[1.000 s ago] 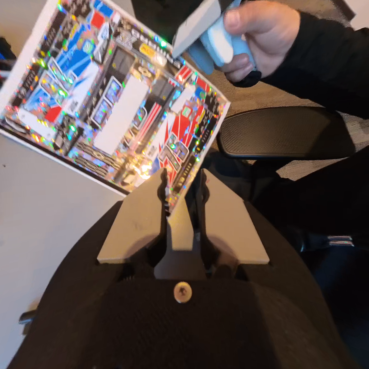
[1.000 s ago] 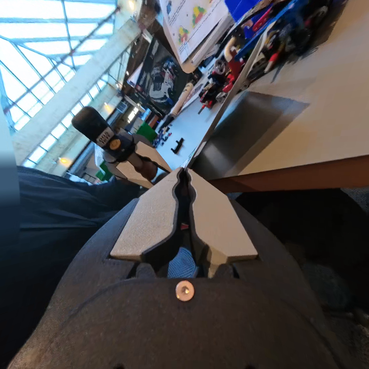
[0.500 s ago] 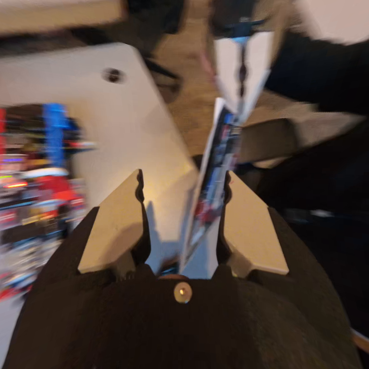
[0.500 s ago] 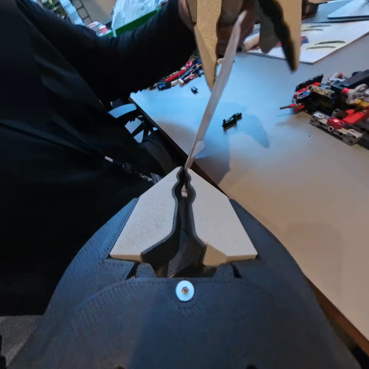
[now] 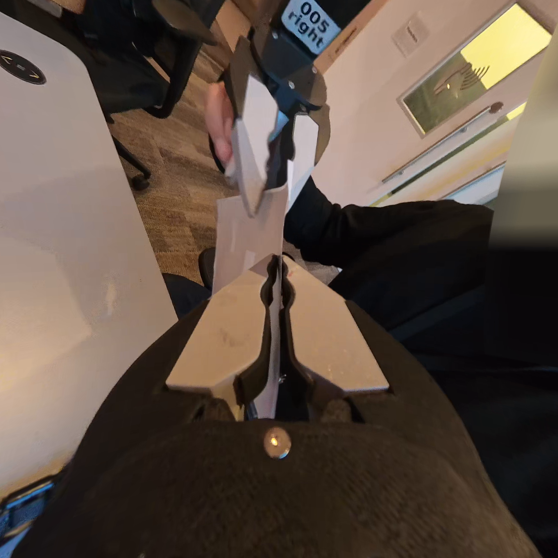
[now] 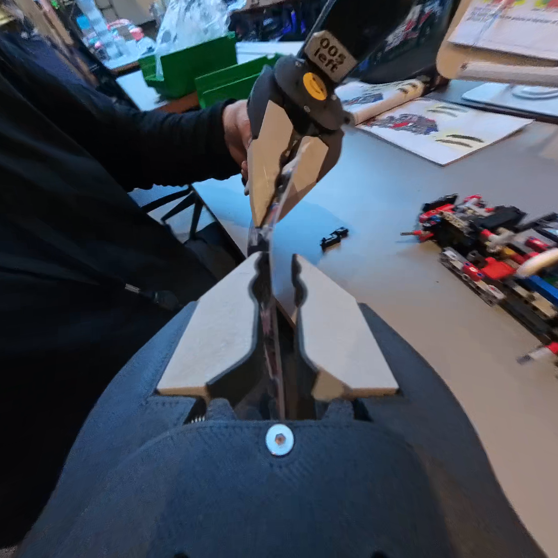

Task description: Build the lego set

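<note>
A sticker sheet (image 5: 250,229) hangs edge-on between my two grippers, off the table's near edge, white back side towards the left wrist camera. My left gripper (image 5: 277,259) is shut on one end of it. In the right wrist view the left gripper (image 6: 267,222) pinches the sheet's (image 6: 270,338) far end. My right gripper (image 6: 277,256) has its jaws apart, with the sheet running between them against the left finger. It also shows in the left wrist view (image 5: 271,196). A partly built red, black and blue lego model (image 6: 489,241) lies on the white table (image 6: 377,271).
A small black lego piece (image 6: 333,235) lies on the table near the sheet. An open instruction booklet (image 6: 437,129) and green bins (image 6: 193,69) stand farther back. The table edge (image 5: 60,241) is at my left, and a person's black sleeve (image 6: 151,145) and body at the near side. Less than 4 cm separates the two grippers' tips. The small black lego piece (image 6: 333,235) is about 20 cm from both grippers' fingertips.
My left gripper, open half a second ago, has shut on the sticker sheet. My right gripper, shut on the sheet before, has opened its jaws. Both grippers have swung round.
</note>
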The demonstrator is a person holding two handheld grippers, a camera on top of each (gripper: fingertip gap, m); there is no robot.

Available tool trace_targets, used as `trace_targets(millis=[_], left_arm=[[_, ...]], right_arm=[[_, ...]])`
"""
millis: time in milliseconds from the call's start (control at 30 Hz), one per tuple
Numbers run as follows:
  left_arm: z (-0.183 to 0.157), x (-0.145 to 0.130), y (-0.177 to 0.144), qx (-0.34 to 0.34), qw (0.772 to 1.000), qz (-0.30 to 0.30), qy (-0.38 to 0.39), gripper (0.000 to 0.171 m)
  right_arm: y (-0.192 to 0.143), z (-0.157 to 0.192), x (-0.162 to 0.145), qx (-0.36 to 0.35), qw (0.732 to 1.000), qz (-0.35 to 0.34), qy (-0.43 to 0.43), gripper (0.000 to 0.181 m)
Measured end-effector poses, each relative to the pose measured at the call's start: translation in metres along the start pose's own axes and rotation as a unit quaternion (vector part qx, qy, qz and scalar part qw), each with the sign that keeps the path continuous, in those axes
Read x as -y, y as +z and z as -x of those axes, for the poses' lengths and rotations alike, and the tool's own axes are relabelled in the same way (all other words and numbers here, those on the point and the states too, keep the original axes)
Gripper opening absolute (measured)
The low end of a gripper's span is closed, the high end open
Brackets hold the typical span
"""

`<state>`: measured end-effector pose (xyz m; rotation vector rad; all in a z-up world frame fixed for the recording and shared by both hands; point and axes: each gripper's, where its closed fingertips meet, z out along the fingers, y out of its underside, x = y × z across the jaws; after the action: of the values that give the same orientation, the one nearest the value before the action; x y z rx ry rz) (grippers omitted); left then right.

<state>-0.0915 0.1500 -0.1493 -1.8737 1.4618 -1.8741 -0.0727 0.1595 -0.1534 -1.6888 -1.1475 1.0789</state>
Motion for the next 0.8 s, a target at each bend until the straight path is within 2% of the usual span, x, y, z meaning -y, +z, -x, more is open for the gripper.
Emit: trace_targets(millis=[33,100,167,233,300,367,467,533,567,600,667,800], left_arm=[[-0.002,0.000,-0.002,0.001,1.000,-0.010,-0.002,0.000],[-0.004,-0.002,-0.011,0.020,0.999,-0.023,0.016,0.000],[0.001,0.001,-0.031,0.104,0.990,-0.035,0.087,0.026],[0.000,0.002,-0.056,0.211,0.957,-0.019,0.196,0.030],[-0.009,-0.002,-0.067,0.272,0.920,0.029,0.281,0.031],[-0.016,-0.011,-0.062,0.296,0.888,0.095,0.339,0.032],[-0.024,-0.023,-0.043,0.309,0.820,0.171,0.450,0.027],[-0.013,-0.030,-0.039,0.330,0.781,0.220,0.483,0.026],[-0.002,-0.035,-0.041,0.341,0.770,0.251,0.477,0.029],[0.009,-0.039,-0.044,0.348,0.768,0.274,0.462,0.035],[0.020,-0.043,-0.046,0.346,0.782,0.288,0.430,0.049],[0.021,-0.044,-0.043,0.338,0.791,0.271,0.431,0.054]], right_arm=[[0.006,0.005,0.002,0.021,1.000,0.002,-0.003,0.000],[0.012,0.009,0.006,0.047,0.999,-0.001,0.009,0.000],[0.016,0.007,0.005,0.066,0.997,0.008,0.043,0.000],[0.019,0.002,0.002,0.081,0.993,0.017,0.086,0.000],[0.022,0.001,0.000,0.113,0.984,0.028,0.137,0.000],[0.028,-0.002,-0.002,0.149,0.970,0.043,0.187,0.000],[0.039,-0.007,-0.006,0.188,0.949,0.064,0.246,0.000],[0.046,-0.006,-0.008,0.215,0.935,0.077,0.271,0.000],[0.048,-0.003,-0.009,0.231,0.929,0.085,0.276,0.000],[0.051,0.000,-0.011,0.243,0.924,0.093,0.281,0.000],[0.055,0.002,-0.016,0.252,0.918,0.112,0.287,0.000],[0.059,0.006,-0.019,0.279,0.905,0.120,0.298,0.000]])
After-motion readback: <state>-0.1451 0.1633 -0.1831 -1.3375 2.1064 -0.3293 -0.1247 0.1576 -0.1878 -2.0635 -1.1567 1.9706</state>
